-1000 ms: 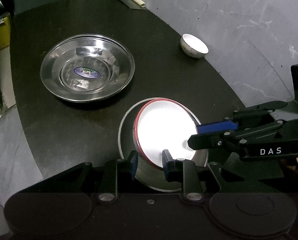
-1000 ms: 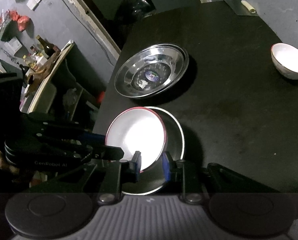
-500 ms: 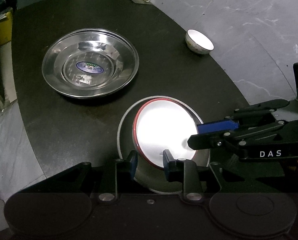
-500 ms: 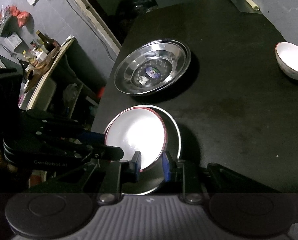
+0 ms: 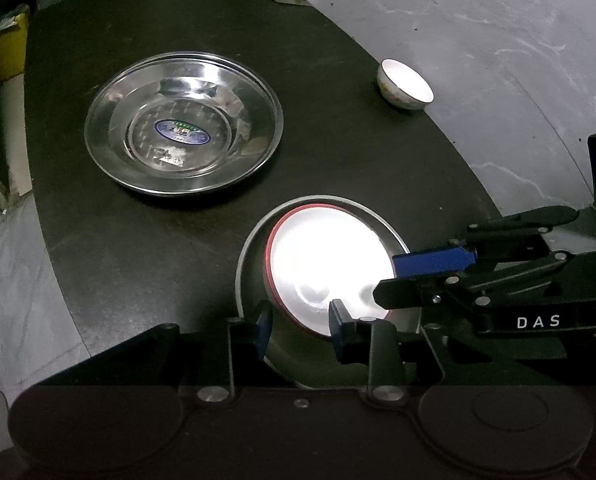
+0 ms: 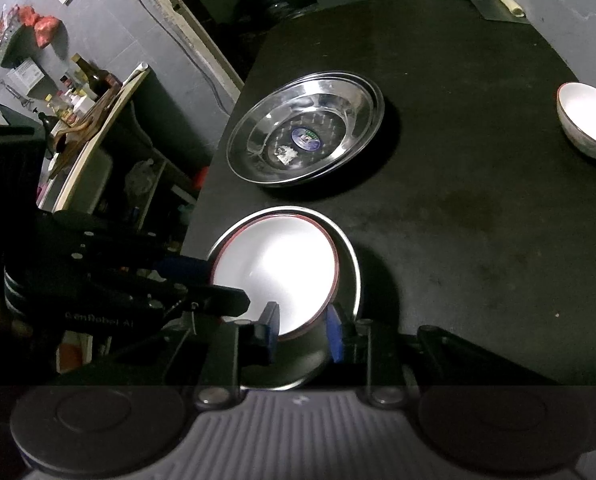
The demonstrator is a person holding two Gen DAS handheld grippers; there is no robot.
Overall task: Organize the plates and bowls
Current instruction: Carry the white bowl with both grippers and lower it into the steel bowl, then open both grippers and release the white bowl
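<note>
Red-rimmed bowl (image 5: 326, 264) nested off-centre in the steel dish (image 5: 246, 256) at the near edge of the black table (image 5: 137, 240), dead ahead of both tongs, round, so no long axis to mind. Left tongs (image 5: 300, 318) astride its near rim, jaws just eased apart, pads loose; right tongs (image 6: 302, 324) astride the rim on the right side, pinching or not, impossible to tell. Farther off, 1 steel plate (image 5: 181, 128) and 1 small white bowl (image 5: 406, 88) – probably the right hand's reach – grey stone floor (image 5: 498, 40) beyond.
</note>
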